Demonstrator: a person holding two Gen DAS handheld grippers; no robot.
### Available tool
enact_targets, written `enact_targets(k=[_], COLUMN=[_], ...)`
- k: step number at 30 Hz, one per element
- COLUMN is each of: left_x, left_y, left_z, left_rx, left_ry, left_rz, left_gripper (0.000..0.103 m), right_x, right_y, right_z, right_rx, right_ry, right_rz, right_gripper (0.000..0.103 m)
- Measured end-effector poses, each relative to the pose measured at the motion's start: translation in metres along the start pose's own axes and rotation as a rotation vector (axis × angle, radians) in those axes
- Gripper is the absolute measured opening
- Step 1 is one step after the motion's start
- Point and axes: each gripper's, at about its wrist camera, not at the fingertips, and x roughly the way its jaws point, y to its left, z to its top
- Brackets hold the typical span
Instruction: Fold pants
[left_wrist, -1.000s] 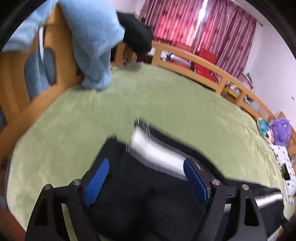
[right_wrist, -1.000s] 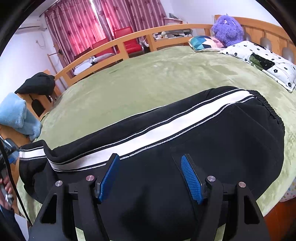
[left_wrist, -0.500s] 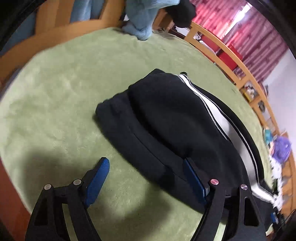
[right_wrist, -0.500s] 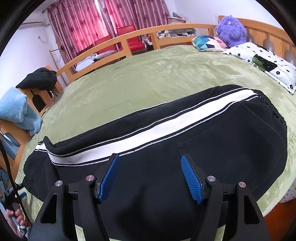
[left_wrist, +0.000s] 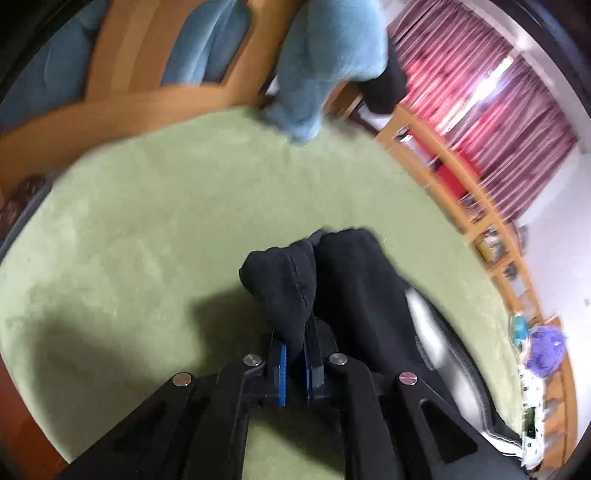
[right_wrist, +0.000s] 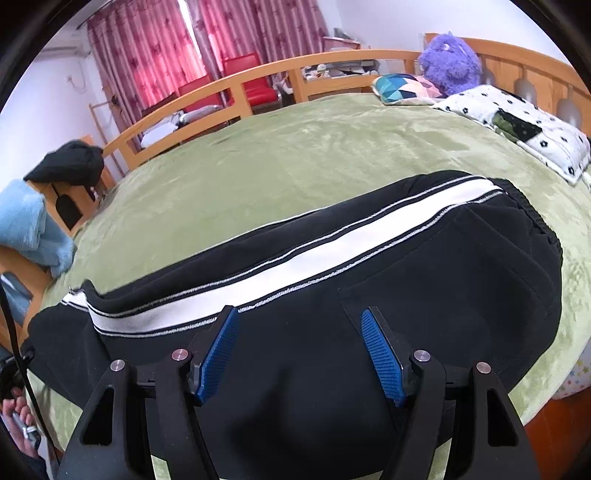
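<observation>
- Lying lengthwise on the green bedspread (right_wrist: 295, 155), the black pants (right_wrist: 424, 295) look soft, limp and light.
- Left gripper (left_wrist: 294, 363) is pinched tight on the cuff end (left_wrist: 284, 288).
- Right gripper (right_wrist: 299, 356) hovers spread wide over the pants, holding nothing; the waistband edge (right_wrist: 535, 221) seems the best hold.

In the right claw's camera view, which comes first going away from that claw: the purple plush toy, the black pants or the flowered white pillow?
1. Black pants, directly under the right claw.
2. Flowered white pillow, farther back on the right.
3. Purple plush toy, farthest, against the headboard at upper right.
</observation>
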Motion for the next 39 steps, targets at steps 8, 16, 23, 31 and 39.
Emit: enact_targets(k=[8,16,23,31,39], left_x=[-0.005,-0.022,0.045,0.025,0.014], left_y=[-0.007,-0.051,-0.012,-0.024,0.015], left_z=[-0.022,-0.014,0.004,0.016,-0.017], left_rx=[0.070,0.145,-0.062,-0.059,-0.105], left_ry=[0.080,0.019,0.067,0.013,0.054], left_rz=[0.105,-0.139,0.042,-0.108,0.063], left_gripper=[0.039,0.039,0.039,0.004,0.009], right_x=[0.000,0.002,0.000,0.010,0.007], right_y=[-0.004,0.008,0.006,0.008,0.008], right_z=[0.002,-0.001,-0.002,-0.001,-0.003], right_rx=[0.014,-0.055,-0.046,-0.053,-0.064], right_ry=[0.002,0.005,0.005,0.026,0.021], right_rz=[0.009,-0.004,-0.017,-0.049,-0.033], right_gripper=[0.069,0.069,0.069,0.069,0.069])
